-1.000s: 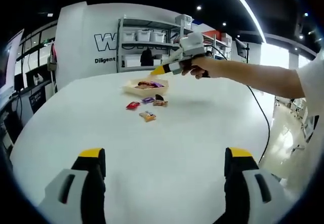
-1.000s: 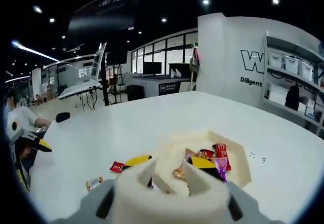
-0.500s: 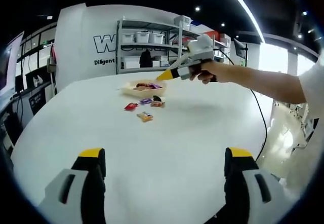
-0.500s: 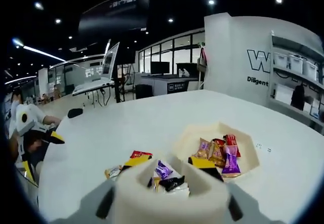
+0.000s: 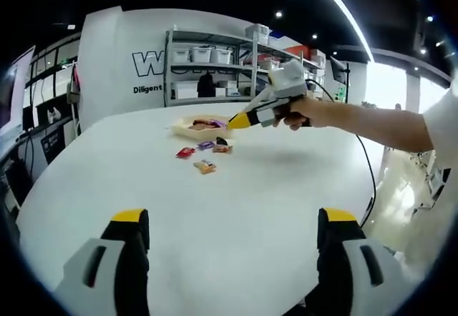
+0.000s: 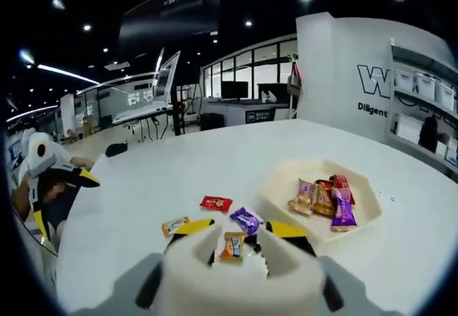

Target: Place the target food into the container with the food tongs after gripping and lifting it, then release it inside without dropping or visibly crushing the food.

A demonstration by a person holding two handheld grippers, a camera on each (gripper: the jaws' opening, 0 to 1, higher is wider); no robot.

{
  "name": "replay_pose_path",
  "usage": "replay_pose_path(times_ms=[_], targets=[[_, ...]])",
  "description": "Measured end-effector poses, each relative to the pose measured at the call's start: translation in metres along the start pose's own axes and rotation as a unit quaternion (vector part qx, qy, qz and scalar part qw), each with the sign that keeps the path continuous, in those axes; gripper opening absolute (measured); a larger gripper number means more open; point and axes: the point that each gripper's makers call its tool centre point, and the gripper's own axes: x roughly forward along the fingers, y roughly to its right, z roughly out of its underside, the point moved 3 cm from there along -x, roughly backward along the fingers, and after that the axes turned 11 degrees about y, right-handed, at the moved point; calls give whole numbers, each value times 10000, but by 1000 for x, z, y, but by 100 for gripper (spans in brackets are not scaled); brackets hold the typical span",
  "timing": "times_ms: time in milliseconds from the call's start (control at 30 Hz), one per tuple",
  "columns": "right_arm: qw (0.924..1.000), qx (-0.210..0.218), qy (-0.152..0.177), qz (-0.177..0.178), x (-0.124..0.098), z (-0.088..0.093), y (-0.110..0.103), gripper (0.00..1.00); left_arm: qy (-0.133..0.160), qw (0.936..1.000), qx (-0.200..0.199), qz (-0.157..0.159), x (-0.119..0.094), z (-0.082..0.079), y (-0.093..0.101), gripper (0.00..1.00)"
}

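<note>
Right tongs (image 6: 240, 231) hang spread over the loose wrapped candies (image 6: 232, 246) on the desk (image 6: 143, 187) just beside the container (image 6: 283, 187), left tongs (image 5: 232, 224) spread too: light, crinkly, slippery, probably best nipped gently across the wrapper's middle.

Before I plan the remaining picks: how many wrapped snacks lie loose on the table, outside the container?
4: red snack, purple snack, orange snack, another orange snack by the tongs. More may hide behind them.
</note>
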Motion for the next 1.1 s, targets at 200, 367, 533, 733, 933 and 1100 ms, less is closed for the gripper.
replay_pose_path(times_ms=[200, 367, 533, 733, 933, 1100], targets=[[10000, -11, -38, -79, 4, 8, -2, 22, -38, 10000, -11, 1, -1, 3, 0, 96], [9999, -16, -88, -100, 6, 17, -3, 22, -42, 10000, -25, -22, -2, 5, -2, 96], [9998, -95, -89, -124, 7, 19, -5, 22, -51, 10000, -28, -39, -3, 5, -3, 96], [9996, -195, -158, -149, 10, 23, -7, 22, -69, 10000, -29, -43, -3, 7, -3, 96], [9994, -246, -197, -147, 11, 26, -8, 22, -63, 10000, -25, -34, -3, 6, -2, 96], [9990, -327, -271, -142, 12, 30, -8, 21, -66, 10000, -15, -35, -4, 6, -3, 96]])
